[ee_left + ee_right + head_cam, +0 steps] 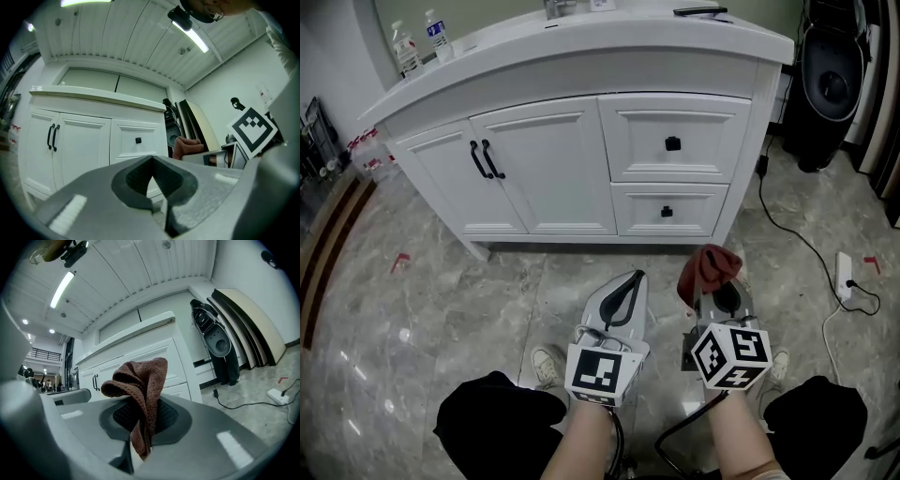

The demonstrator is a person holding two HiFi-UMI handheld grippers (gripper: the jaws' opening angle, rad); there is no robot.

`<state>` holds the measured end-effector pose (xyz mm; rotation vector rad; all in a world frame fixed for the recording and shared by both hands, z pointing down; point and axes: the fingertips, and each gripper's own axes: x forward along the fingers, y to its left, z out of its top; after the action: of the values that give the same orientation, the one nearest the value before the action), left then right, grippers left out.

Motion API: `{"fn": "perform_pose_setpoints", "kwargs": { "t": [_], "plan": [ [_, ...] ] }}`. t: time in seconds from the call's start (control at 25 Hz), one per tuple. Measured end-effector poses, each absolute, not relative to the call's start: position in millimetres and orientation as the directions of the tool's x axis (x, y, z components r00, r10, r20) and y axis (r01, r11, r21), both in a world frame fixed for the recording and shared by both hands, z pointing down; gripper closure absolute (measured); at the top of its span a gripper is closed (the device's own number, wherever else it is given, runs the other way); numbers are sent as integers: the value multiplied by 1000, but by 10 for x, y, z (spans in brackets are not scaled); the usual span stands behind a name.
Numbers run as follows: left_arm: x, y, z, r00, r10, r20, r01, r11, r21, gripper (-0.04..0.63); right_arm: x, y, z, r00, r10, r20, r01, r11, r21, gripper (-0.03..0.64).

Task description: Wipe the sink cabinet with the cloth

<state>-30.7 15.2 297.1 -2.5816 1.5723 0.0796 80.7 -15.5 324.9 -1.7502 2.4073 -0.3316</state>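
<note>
Both grippers are down low over the floor (441,309), pointing at the cabinet (553,169) but well short of it, nothing touching it.

The right gripper (719,289) has its jaws clamped shut on the cloth (140,385). It's a reddish-brown rag, pinched in the middle, with a bunched fold flopping over the top of the jaws and a bit hanging down below them. So the cloth is in the air in front of the cabinet's drawers (672,178), not on any surface.

The left gripper (623,298) is just beside the right one. Its jaws are closed, tips meeting, with nothing between them.

The cabinet is white, with two doors on the left that have black handles (485,159), and two stacked drawers with small black knobs on the right. There's a white counter (581,42) on top, with two water bottles (422,42) standing near its left end.

Off to the right a white power strip (845,275) lies on the grey marble-look floor, with a black cable running back toward the cabinet's right corner.
</note>
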Motion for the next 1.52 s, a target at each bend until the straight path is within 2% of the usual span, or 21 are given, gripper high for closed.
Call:
{"fn": "perform_pose_setpoints", "kwargs": {
  "t": [0.44,0.88,1.28,1.52],
  "plan": [
    [-598,-636,2840,419,-897,-140,-906,-422,-5,595,533,-951,2900,-373,-927,-35,-907,373,-197,538],
    [-873,-1338,2634,392,-905,-165,-920,-387,-61,595,-91,-1757,2449,-503,-859,-97,-850,512,-123,538],
    [-1143,-1457,2638,371,-916,-155,-929,-362,-80,595,-781,-2224,1988,-591,-793,-147,-791,606,-88,538],
    [-1239,-1488,2614,351,-922,-163,-935,-354,-16,595,-797,-2326,1957,-590,-795,-138,-797,601,-55,535]
  ]
}}
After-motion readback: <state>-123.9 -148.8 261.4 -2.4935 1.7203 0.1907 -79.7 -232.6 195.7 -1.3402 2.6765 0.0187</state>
